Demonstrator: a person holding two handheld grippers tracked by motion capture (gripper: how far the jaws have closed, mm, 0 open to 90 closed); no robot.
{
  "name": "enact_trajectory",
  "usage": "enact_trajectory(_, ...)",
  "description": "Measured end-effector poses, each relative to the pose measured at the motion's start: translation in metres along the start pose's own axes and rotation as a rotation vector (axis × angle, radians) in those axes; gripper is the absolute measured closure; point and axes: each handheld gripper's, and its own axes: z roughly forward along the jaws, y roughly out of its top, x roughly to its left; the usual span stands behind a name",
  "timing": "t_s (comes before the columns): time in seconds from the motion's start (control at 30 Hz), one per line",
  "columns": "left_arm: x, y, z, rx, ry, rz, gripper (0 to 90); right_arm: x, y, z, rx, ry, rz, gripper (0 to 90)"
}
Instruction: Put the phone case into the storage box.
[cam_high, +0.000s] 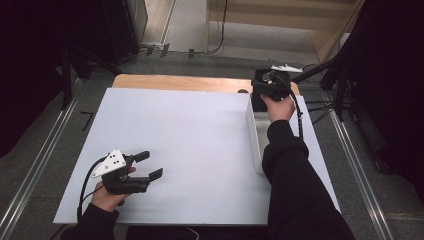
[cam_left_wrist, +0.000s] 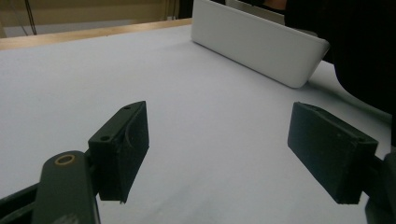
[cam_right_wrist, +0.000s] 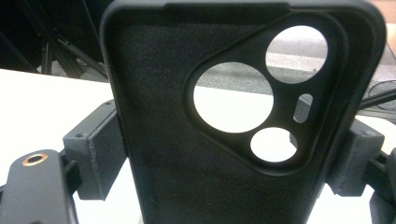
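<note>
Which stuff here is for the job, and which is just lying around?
For the job:
- black phone case, clamped in the right gripper
- white tray, beside that arm

Just there:
- left gripper, jaws open, holding nothing
- white table
- cables on the floor

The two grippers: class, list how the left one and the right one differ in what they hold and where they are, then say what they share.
1. The left gripper has open jaws with nothing between them; the right gripper is clamped on a black phone case.
2. The left gripper sits low at the table's near corner; the right gripper is at the far end of the white tray.
Both have black jaws and are hand-held.
</note>
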Motion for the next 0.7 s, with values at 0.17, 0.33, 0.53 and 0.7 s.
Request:
enact_trajectory(0.17, -0.001, 0.000, 0.001, -0.001, -0.002, 0.000, 20.6, 0.000, -0.005, 0.002, 0.007, 0.000, 0.010, 13.0)
enact_trajectory(0.33, 0.000, 0.000, 0.000, 0.003, 0.000, -0.001, 20.6, 0.000, -0.010, 0.004, 0.026, -0.004, 0.019, 12.8)
enact_trajectory(0.53, -0.001, 0.001, 0.002, 0.003, -0.008, 0.003, 20.6, -0.002, -0.016, 0.006, 0.049, -0.007, 0.032, 12.6)
enact_trajectory(0.7, 0.000, 0.001, 0.003, 0.006, -0.007, 0.007, 20.6, -0.002, -0.017, 0.007, 0.067, -0.007, 0.033, 12.5)
